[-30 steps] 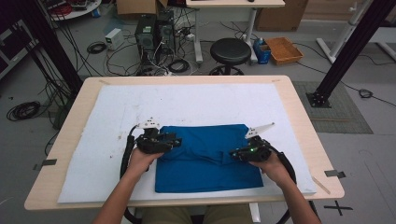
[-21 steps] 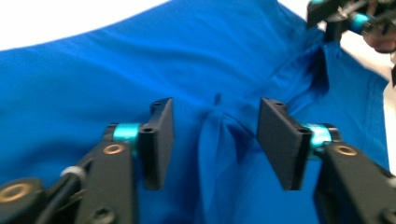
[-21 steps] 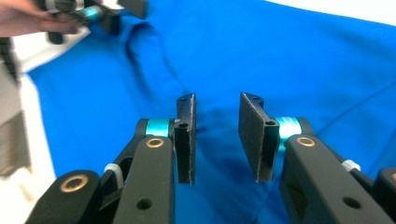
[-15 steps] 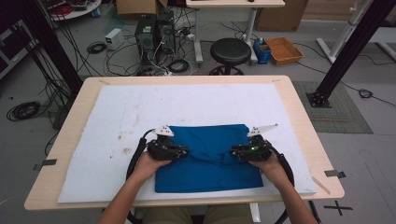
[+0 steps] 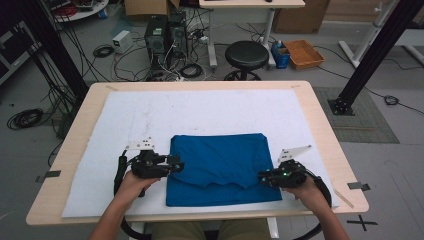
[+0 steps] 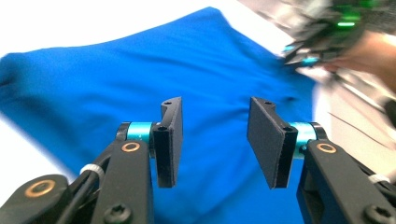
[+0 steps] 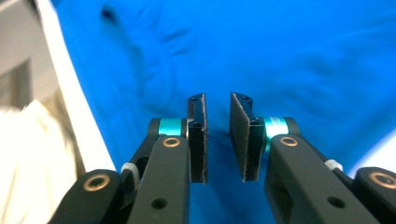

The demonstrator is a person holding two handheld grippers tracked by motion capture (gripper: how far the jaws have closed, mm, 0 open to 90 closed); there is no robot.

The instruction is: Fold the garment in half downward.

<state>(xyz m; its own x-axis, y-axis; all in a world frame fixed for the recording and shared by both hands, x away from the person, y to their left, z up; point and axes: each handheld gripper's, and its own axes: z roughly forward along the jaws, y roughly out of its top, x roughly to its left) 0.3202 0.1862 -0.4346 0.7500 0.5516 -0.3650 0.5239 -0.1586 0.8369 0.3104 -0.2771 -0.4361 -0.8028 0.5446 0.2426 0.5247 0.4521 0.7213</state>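
Both hands have pulled apart since half a second back, off the middle of the blue cloth and out to its side edges, and the cloth now lies flatter and squarer than it did a second ago.

High view first: the blue cloth sits at the six o'clock half of the white mat on the wooden table, its near edge a bit ragged. The left gripper is at nine o'clock of the cloth, its tips just at the cloth's left edge. The right gripper is at about four o'clock, tips at the right edge. Beyond the table at twelve o'clock stand a black stool, a computer tower among loose cables, and an orange tray at one o'clock. Tape marks lie on the floor at both sides. No writing can be read anywhere.

Left gripper view: the jaws have just been opening and stand moderately wide, nothing between them, the blue cloth spread beneath and beyond. The other hand with its gripper, green light glowing, blurs at two o'clock.

Right gripper view: the right gripper's jaws stand narrow, a slim gap with no fabric pinched in it; they are empty. Blue cloth covers the view from twelve through five o'clock, with the white mat's edge running down at nine o'clock and bare table beyond it.
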